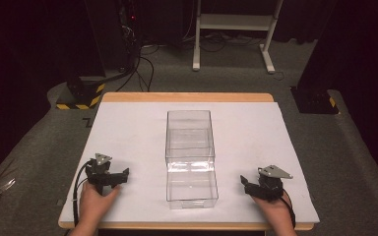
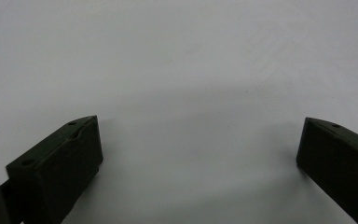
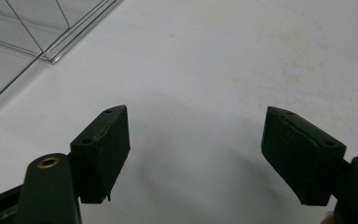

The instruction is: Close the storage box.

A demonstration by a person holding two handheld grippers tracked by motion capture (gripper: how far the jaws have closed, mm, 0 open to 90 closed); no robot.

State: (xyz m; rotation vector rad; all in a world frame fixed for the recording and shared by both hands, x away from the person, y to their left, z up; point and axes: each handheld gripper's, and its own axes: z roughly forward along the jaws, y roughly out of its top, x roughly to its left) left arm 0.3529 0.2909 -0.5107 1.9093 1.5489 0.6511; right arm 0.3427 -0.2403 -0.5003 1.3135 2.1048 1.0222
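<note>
A clear plastic box [image 1: 190, 156] stands in the middle of the white table [image 1: 128, 132], long side running away from me; its corner [image 3: 32, 32] appears at the upper left of the right gripper view. My left gripper [image 1: 109, 178] rests on the table left of the box, held by a hand, jaws wide apart with nothing between them [image 2: 198, 140]. My right gripper [image 1: 256, 187] rests right of the box, also open and empty [image 3: 196, 135]. Both sit near the table's front edge, apart from the box.
A wooden strip [image 1: 187, 97] edges the table's far side. Beyond it are a white frame stand [image 1: 234, 29], cables [image 1: 142, 64] on grey carpet, and a black post base with yellow-black tape [image 1: 78, 96] at the far left.
</note>
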